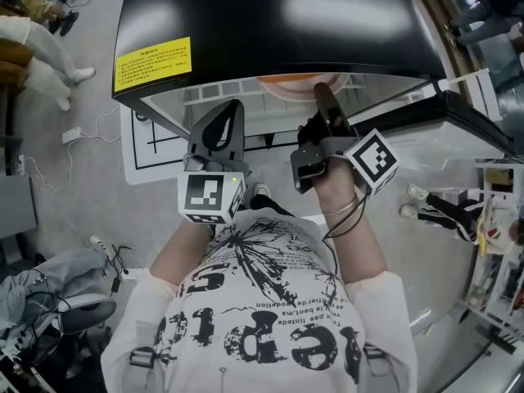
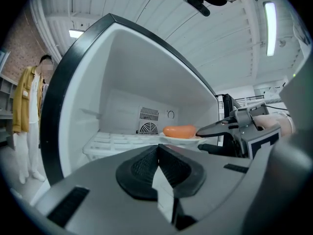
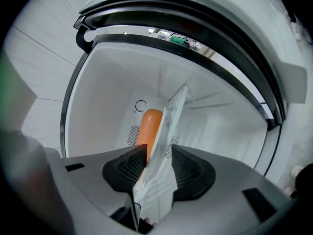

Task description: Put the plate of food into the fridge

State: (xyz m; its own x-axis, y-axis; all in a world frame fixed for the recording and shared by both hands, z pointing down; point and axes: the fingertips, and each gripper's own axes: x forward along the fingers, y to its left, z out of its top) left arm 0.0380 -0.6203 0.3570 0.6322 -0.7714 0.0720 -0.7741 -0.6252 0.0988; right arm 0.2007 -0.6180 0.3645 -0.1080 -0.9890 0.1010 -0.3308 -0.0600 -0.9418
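Black outside and white within, the fridge (image 1: 246, 15) stands open in front of the person, with a white slatted shelf (image 2: 117, 142) across its compartment. The plate (image 2: 182, 139) is already inside, at shelf level towards the right side. It appears to rest on the slats, though no view shows the contact underneath. On it lies one orange sausage (image 2: 179, 131), lengthwise and near the back wall.

The plate looks thin, pale and rigid, probably light, with a smooth rim that could slip between pads. The sausage is round and loose, so it would likely roll if the plate tipped. The near rim is the sensible place to hold, as it is clear of the food, and the plate should be kept flat.

The right tool (image 3: 159, 153) reaches into the compartment with the plate's near rim between its jaws. The jaws stand apart: a gap shows between the rim and one pad, and the other pad lies just beside or lightly against the edge, so nothing is clamped. The left tool (image 2: 157, 153) hangs outside the opening, beside the right tool, with its jaws together and nothing between them.
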